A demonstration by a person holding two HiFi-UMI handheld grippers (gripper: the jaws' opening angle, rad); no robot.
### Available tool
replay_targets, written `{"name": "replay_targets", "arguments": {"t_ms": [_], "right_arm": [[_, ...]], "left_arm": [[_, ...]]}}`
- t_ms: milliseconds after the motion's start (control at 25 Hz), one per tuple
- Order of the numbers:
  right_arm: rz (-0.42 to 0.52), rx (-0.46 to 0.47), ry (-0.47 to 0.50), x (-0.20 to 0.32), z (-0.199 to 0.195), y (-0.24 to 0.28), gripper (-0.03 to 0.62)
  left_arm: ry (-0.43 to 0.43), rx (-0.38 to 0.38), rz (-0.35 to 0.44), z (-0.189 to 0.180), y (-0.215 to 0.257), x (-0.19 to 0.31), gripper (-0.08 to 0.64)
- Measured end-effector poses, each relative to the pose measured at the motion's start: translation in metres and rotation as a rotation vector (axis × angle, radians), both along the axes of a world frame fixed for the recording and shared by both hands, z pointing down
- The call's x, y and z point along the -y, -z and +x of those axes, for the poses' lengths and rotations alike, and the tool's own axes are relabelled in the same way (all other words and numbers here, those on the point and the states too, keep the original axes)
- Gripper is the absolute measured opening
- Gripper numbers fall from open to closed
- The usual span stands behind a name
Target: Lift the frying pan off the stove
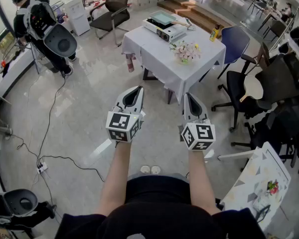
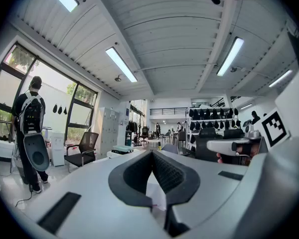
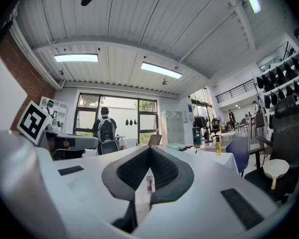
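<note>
The frying pan [image 1: 163, 17], flat and grey-green, rests on a white portable stove [image 1: 165, 30] at the far end of a table with a white cloth [image 1: 157, 59]. The table stands a few steps ahead of me. Held side by side at waist height, my left gripper [image 1: 135, 94] and right gripper [image 1: 191, 99] are both shut and empty, well short of the table. The left gripper view shows the closed left gripper [image 2: 151, 156] with the stove [image 2: 120, 149] small and far off. The right gripper [image 3: 149, 151] in its own view is closed too, with the stove [image 3: 177, 146] tiny beyond it.
A bunch of flowers [image 1: 186, 51] and a yellow bottle [image 1: 215, 32] also stand on the cloth. Office chairs [image 1: 241, 91] crowd the right side and another chair [image 1: 112, 9] stands behind the table. A person with a backpack [image 1: 37, 21] stands at far left. A cable [image 1: 50, 133] crosses the floor.
</note>
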State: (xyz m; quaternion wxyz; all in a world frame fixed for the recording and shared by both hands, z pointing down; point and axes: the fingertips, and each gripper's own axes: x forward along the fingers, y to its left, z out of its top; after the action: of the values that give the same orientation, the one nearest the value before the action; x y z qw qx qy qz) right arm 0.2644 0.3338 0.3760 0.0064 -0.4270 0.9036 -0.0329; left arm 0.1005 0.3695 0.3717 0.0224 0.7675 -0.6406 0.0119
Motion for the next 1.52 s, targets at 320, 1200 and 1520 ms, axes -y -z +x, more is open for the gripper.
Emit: {"name": "replay_targets", "arguments": {"t_ms": [320, 1200, 1520], "right_arm": [[0.001, 0.009, -0.001, 0.004, -0.002, 0.002, 0.001], [-0.024, 0.03, 0.06, 0.001, -0.017, -0.01, 0.012], [-0.016, 0.071, 0.107, 0.0, -0.024, -0.005, 0.121]], "left_arm": [[-0.006, 0.004, 0.001, 0.001, 0.002, 0.005, 0.018], [-0.002, -0.014, -0.034, -0.008, -0.017, 0.006, 0.018], [0.011, -0.022, -0.063, -0.019, -0.026, 0.004, 0.018]]}}
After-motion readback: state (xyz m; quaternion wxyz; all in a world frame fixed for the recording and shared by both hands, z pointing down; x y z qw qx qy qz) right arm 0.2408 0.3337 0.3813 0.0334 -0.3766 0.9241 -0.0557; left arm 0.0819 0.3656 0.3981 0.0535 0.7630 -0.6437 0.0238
